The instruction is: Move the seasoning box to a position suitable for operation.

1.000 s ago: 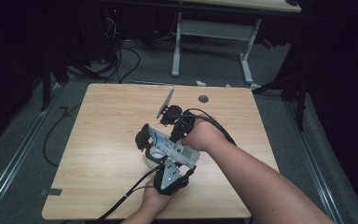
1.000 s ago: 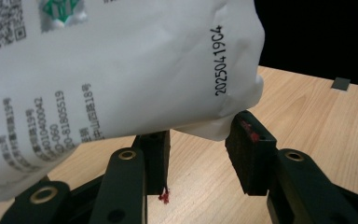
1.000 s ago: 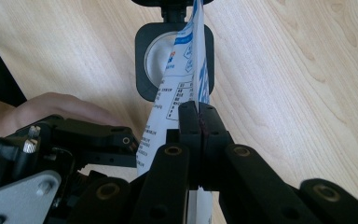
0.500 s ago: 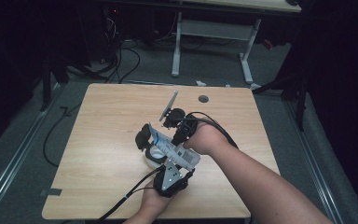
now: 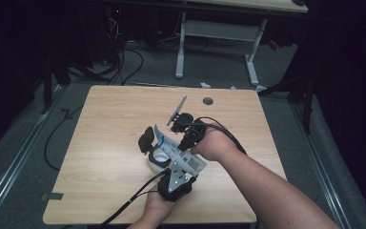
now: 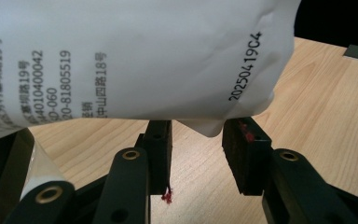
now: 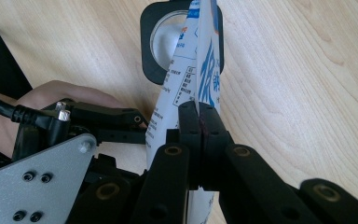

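A white pouch with blue print and a barcode hangs tilted over the table's middle. My right gripper is shut on its edge, the pads pressed together on the film. My left gripper comes from the near edge with its grey plate on top. Its jaws stand apart and have just closed a little. The pouch's lower corner hangs at their tips, and the pads do not press it. Past the pouch stands a black rounded-square container with a pale round inside. In the high view this black container is at the pouch's left.
A white cup-like thing sits on the wooden table under the pouch. A grey flat piece rises behind the right hand. A round cable hole lies near the far edge. Cables trail off the near edge.
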### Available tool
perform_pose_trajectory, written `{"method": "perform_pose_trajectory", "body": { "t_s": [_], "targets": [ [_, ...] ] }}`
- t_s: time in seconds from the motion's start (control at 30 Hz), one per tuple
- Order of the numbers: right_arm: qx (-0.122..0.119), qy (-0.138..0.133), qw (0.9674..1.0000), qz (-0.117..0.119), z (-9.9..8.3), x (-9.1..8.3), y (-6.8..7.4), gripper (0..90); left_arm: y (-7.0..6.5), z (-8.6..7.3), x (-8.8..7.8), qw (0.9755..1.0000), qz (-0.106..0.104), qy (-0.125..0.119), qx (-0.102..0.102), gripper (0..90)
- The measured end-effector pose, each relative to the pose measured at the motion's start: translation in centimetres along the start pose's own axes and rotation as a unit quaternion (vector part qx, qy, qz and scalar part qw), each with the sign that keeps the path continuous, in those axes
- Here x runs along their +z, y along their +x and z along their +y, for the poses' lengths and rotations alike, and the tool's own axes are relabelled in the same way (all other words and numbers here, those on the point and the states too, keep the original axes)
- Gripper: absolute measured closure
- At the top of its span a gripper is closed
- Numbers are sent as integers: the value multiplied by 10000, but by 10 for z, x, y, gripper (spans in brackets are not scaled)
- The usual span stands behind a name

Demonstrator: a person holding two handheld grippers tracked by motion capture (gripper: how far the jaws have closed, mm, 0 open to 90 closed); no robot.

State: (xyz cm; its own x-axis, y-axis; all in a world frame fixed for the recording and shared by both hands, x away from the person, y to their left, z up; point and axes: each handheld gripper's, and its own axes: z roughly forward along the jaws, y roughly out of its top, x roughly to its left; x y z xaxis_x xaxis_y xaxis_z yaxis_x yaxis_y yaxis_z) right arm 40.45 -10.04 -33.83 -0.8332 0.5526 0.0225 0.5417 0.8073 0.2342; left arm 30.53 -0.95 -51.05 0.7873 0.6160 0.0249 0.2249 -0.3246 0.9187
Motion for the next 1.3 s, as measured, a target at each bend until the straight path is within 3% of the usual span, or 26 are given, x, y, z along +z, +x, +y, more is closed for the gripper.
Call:
{"method": "perform_pose_trajectory", "body": {
  "t_s": [0.2, 0.43, 0.77, 0.93, 1.03, 1.3],
  "targets": [
    [13, -5, 10000, -6, -2, 2, 0, 900, 1, -3, 0, 10000, -41, 55, -46, 630],
    [13, -101, 9999, -4, -1, 1, -2, 900, 3, -6, -4, 9997, -223, 88, -91, 552],
    [-12, -83, 10000, 9, -2, 2, -1, 900, 9, -15, -21, 9992, -358, 106, -119, 468],
    [13, -103, 9999, -4, -5, 0, -2, 900, 19, -21, -33, 9993, -324, 165, -126, 453],
    [40, -115, 9999, -8, -8, -2, -4, 900, 26, -27, -38, 9996, -162, 225, 5, 446],
    [177, -122, 9997, -87, -16, -5, -12, 900, 42, -37, -57, 9998, 68, 212, 11, 438]
  ]
}}
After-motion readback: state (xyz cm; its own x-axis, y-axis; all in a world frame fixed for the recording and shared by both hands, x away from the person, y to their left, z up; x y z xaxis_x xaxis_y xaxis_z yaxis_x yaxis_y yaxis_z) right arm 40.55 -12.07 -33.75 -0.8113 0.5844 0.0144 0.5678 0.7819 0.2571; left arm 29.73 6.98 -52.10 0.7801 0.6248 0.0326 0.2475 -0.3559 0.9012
